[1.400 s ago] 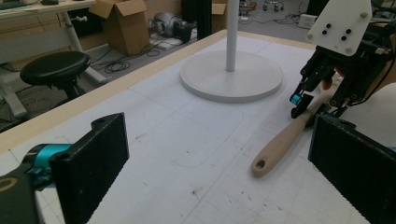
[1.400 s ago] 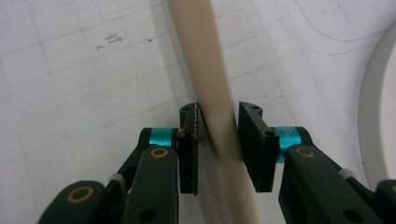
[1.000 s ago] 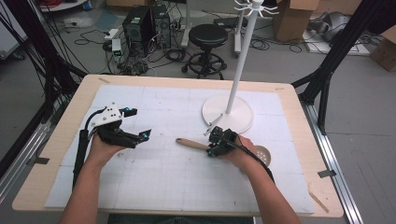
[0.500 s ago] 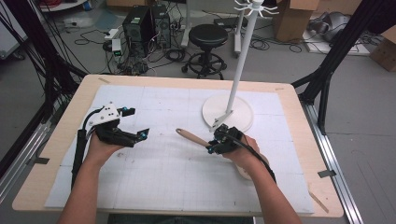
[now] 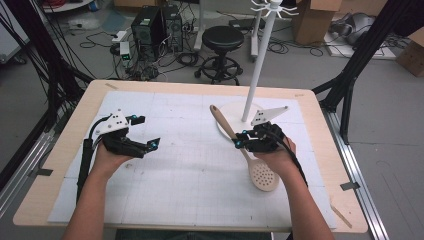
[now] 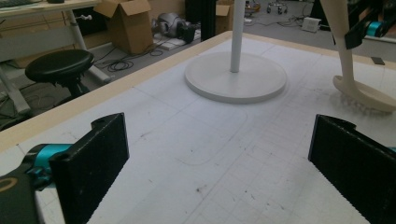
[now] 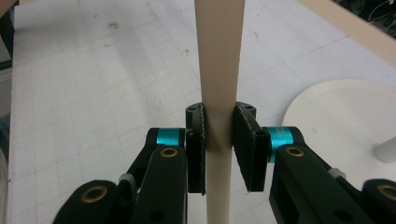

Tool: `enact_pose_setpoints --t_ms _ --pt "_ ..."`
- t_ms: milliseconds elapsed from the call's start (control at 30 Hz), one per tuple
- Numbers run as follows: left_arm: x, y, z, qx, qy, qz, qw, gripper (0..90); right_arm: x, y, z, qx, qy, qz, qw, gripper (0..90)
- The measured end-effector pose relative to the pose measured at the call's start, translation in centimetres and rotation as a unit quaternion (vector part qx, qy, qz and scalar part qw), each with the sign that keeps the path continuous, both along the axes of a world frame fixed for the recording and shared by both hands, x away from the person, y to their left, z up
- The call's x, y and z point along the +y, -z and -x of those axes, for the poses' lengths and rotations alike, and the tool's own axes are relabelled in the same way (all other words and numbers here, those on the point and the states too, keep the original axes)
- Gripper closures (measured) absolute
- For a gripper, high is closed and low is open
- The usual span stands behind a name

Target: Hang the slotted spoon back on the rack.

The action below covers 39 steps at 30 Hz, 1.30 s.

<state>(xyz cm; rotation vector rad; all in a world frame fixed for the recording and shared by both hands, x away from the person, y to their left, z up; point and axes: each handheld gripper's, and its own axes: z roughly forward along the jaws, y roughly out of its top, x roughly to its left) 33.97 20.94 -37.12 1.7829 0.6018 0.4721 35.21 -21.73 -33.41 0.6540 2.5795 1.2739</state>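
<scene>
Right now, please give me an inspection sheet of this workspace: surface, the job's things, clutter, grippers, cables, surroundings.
Surface: white gridded mat on a wooden table, with dark scuff marks.
Job's things: slotted spoon, bowl end resting on the mat, handle raised; white stand with hooks on top, upright on its round base.
Clutter: nothing seen on the mat.
Grippers: right gripper has its jaws closed on the spoon handle; left gripper has its jaws wide apart, holding nothing.
Cables: a black cable runs along the left forearm; loose cables lie on the floor.
Surroundings: black stool, computer towers, cardboard boxes.
</scene>
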Motion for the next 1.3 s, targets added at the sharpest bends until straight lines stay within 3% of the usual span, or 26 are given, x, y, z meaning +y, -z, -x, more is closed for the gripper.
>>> enact_pose_setpoints --t_ms 333,700,933,1033,1100,1300 --pt "0.1 -0.1 0.1 -0.004 0.000 0.006 1.0000 5.6 -1.3 -2.4 0.1 -0.013 0.009 -0.034 0.9993 75.6" --pt "0.3 -0.2 0.1 -0.006 0.002 0.006 1.0000 5.6 -2.2 -5.1 -0.4 -0.023 0.010 -0.052 0.9984 75.6" --pt "0.4 -0.3 0.1 -0.006 0.002 0.010 0.9999 5.6 -3.1 -6.6 -0.8 -0.027 0.022 -0.047 0.9983 75.5" --pt "0.5 -0.3 0.1 -0.006 0.003 0.012 0.9999 5.6 -3.9 -7.8 -1.1 -0.042 0.028 -0.051 0.9974 75.6" --pt "0.5 -0.3 0.1 -0.007 0.002 0.014 0.9999 5.6 -4.1 -8.1 -1.1 -0.037 0.031 -0.054 0.9974 75.6" --pt "0.6 -0.3 0.1 -0.007 0.001 0.012 0.9999 5.7 -5.6 -10.4 -1.4 -0.051 0.041 -0.060 0.9960 75.5"
